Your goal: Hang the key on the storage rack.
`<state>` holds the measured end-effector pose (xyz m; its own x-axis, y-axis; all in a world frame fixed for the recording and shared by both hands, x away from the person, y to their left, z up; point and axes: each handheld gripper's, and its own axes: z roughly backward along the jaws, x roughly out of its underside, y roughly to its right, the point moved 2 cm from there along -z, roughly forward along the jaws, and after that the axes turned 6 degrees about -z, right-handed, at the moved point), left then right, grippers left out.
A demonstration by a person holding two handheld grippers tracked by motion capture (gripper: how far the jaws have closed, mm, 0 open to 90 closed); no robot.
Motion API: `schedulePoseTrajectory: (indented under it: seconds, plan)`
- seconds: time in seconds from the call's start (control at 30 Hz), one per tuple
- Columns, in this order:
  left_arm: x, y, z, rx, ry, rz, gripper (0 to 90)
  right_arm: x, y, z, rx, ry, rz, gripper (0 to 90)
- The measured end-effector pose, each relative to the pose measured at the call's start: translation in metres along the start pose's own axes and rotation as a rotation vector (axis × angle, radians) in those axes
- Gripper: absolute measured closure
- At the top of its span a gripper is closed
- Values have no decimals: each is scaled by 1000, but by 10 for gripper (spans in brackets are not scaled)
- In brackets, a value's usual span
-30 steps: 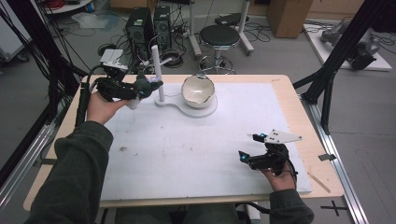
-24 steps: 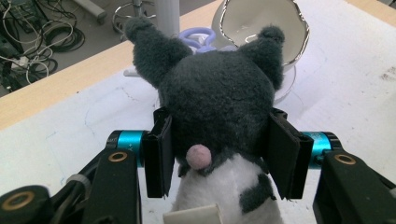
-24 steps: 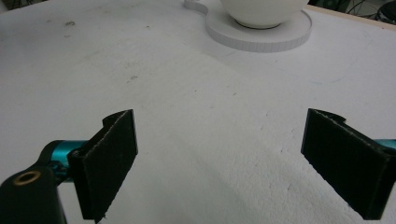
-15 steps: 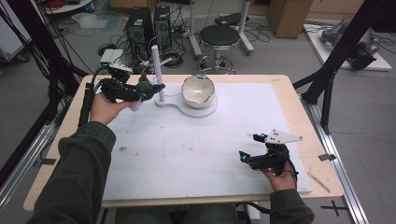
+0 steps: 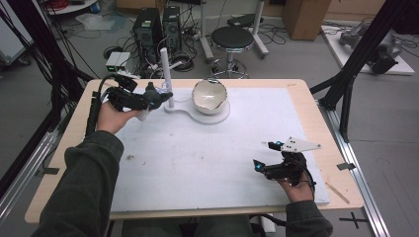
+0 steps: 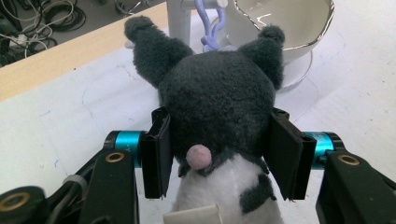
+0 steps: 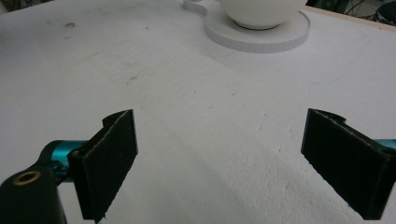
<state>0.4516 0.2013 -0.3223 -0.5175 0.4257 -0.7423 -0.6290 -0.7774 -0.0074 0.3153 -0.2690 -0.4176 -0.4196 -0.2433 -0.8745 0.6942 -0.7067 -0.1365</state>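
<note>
On a wooden table (image 5: 306,94) covered by a white mat (image 5: 197,158), a person works with 2 handheld grippers. There is 1 plush toy (image 6: 217,107), dark grey with 2 ears, a pink nose and a white front, and a lilac clip (image 6: 212,28) at its top. The left gripper (image 5: 148,97) is clamped on the toy: in the left gripper view, both black pads press its head from either side. The toy sits at the far left of the mat, just beside 1 white post (image 5: 166,74) rising from a flat white base (image 5: 217,116). 1 white bowl (image 5: 209,96) stands on that same base, just beyond the toy. A blank tag (image 6: 194,217) shows on the toy; no writing is readable. The right gripper (image 5: 264,165) rests low near the mat's right front, well apart from the toy, its jaws spread wide with nothing between them.
</note>
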Motion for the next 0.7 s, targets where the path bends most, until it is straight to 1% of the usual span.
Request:
schedulePoseTrajectory:
  seconds: [0.13, 0.23, 0.37, 0.57, 0.63, 0.7]
  plan:
    - [0, 0, -2, -8, -6, 2, 462, 0, 0, 0, -1, -4, -4, 99]
    - [1, 1, -4, -4, -7, -1, 455, 0, 0, 0, -1, -1, -1, 99]
    - [1, 2, -7, -9, -16, -1, 445, 0, 0, 0, -4, 1, -2, 99]
    - [1, 3, -9, -9, -16, -7, 442, 0, 0, 0, -2, 2, -1, 99]
    - [1, 3, -10, -10, -19, -7, 435, 0, 0, 0, -1, 2, 0, 99]
    - [1, 4, -10, -14, -23, -8, 409, 0, 0, 0, -2, 3, 1, 99]
